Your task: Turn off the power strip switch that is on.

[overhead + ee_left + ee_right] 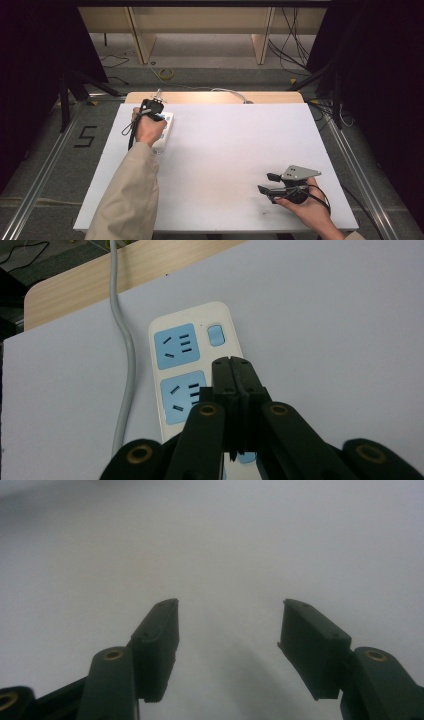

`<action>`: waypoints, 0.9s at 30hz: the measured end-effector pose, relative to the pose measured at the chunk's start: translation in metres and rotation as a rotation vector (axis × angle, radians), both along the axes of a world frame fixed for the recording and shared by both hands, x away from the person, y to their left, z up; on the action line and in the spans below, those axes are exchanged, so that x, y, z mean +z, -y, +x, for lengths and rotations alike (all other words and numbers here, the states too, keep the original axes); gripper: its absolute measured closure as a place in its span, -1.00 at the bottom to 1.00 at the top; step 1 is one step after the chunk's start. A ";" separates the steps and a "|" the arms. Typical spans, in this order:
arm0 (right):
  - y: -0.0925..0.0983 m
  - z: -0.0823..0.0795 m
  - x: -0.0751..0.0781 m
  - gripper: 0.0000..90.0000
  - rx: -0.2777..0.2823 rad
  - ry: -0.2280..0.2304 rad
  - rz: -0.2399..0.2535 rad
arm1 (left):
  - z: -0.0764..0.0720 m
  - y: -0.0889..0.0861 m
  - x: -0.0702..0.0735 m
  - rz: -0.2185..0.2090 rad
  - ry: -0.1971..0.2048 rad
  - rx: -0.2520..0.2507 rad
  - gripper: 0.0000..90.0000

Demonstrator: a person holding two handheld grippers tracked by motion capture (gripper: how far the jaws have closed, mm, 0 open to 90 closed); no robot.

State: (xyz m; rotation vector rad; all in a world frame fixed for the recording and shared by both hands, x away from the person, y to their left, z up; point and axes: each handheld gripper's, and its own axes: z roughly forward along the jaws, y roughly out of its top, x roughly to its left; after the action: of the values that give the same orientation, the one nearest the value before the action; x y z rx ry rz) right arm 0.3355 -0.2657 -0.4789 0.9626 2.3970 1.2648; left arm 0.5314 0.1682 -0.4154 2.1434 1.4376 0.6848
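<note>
**White power strip under closed left jaws**

White and pale blue, the power strip is lying on the white table sheet near its far left corner, with its grey cord running off toward the wooden table edge behind. Two blue socket panels and a small blue switch are showing in the left gripper view. The left gripper is hovering over the strip with its jaws pressed fully together, tips pointing down at the strip beside the second socket; nothing is sitting between them, and whether the tips are touching the strip I cannot tell. In the high view the left hand is covering much of the strip. The right gripper is resting low near the table's near right corner, well apart from the strip, its jaws standing wide and gripping nothing, with bare white sheet beyond them.
</note>
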 end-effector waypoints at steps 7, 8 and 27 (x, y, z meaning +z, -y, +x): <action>0.000 0.000 0.000 -0.08 0.001 -0.002 -0.001 | 0.003 0.003 0.000 0.005 0.000 -0.006 1.00; 0.000 0.000 0.000 -0.08 0.002 -0.001 0.000 | 0.004 0.003 0.000 0.007 -0.001 -0.005 1.00; -0.001 0.001 0.000 -0.08 0.007 -0.001 0.000 | 0.015 -0.002 -0.010 0.000 -0.010 0.008 1.00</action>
State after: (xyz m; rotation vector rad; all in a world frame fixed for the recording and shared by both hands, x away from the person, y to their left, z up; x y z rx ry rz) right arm 0.3362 -0.2650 -0.4790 0.9562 2.4034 1.2670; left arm 0.5462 0.1702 -0.4253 2.1449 1.4519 0.6775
